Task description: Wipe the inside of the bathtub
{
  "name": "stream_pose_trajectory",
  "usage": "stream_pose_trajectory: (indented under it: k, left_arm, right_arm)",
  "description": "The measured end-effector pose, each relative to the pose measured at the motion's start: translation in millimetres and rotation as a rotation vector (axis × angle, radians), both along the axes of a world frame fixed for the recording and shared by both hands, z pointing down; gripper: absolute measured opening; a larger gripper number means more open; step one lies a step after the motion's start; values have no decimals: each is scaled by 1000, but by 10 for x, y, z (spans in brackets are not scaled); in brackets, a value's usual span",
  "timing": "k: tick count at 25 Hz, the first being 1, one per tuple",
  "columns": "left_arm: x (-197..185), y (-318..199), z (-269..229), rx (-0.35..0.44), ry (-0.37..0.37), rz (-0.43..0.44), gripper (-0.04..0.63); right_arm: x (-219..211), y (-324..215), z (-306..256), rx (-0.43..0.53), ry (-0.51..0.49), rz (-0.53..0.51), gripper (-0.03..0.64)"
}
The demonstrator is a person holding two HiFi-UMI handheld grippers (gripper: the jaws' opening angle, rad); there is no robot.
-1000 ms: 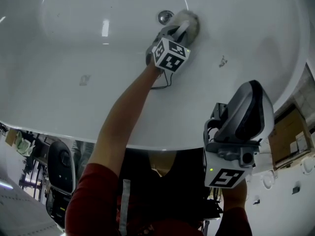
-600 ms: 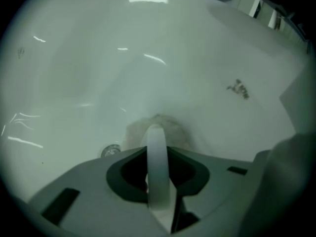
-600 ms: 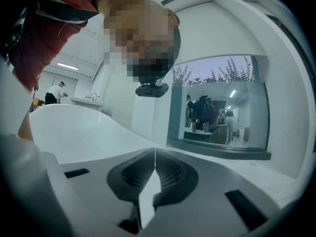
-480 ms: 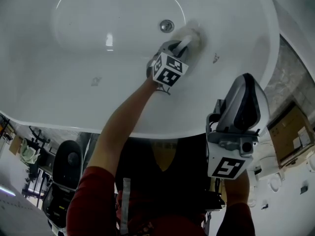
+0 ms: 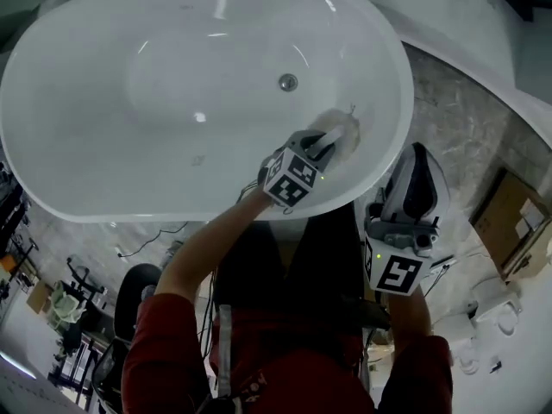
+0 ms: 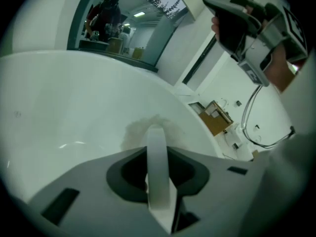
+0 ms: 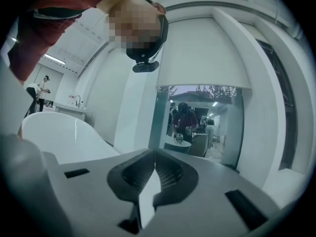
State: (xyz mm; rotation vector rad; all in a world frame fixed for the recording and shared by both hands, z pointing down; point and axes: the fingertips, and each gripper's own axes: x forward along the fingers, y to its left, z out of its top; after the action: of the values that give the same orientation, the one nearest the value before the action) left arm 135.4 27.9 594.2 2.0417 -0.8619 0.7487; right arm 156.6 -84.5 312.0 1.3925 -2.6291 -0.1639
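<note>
White oval tub [image 5: 95, 136], seen from above. Drain [image 5: 288, 82] sits in the tub floor.

Left claw [image 5: 328, 138] reaches into the tub on a bare forearm. Its jaws are closed on a pale grey cloth [image 5: 343, 128]. The cloth is pressed flat on the inner wall, near the drain, on the person's side of it and a bit right. In the left gripper view the jaws meet in one white strip and the cloth bunches at their tip against the white wall.

Right claw [image 5: 417, 158] is outside the tub, well apart from the drain and past the near rim, held in front of the person's chest. Its jaws are together with nothing between them; the right gripper view shows them meeting over a room background.

Each cube carries black-and-white square markers: left cube [image 5: 291, 179], right cube [image 5: 395, 274]. They are patterns only, not readable as letters. A small green light shows on the right claw body just above its cube.

The person wears red sleeves and a dark top. The grey marbled floor [image 5: 466, 128] lies on the far right side from the drain. A cardboard box [image 5: 509, 222] sits beyond that, its print too small to read. A black chair [image 5: 138, 287] is below the near rim, left of the person.
</note>
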Motion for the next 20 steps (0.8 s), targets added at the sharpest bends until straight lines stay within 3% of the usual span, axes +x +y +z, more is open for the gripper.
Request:
stream_pose_trajectory:
  k: [5, 12, 20]
  left_arm:
    - [144, 344, -348, -51, 19, 98, 98]
    - [397, 551, -229, -94, -4, 226, 98]
    - [510, 558, -137, -119, 19, 273, 97]
  right_arm:
    - [170, 180, -323, 5, 11, 40, 12]
    - [296, 168, -436, 8, 8, 67, 11]
    - [346, 70, -335, 1, 5, 59, 12]
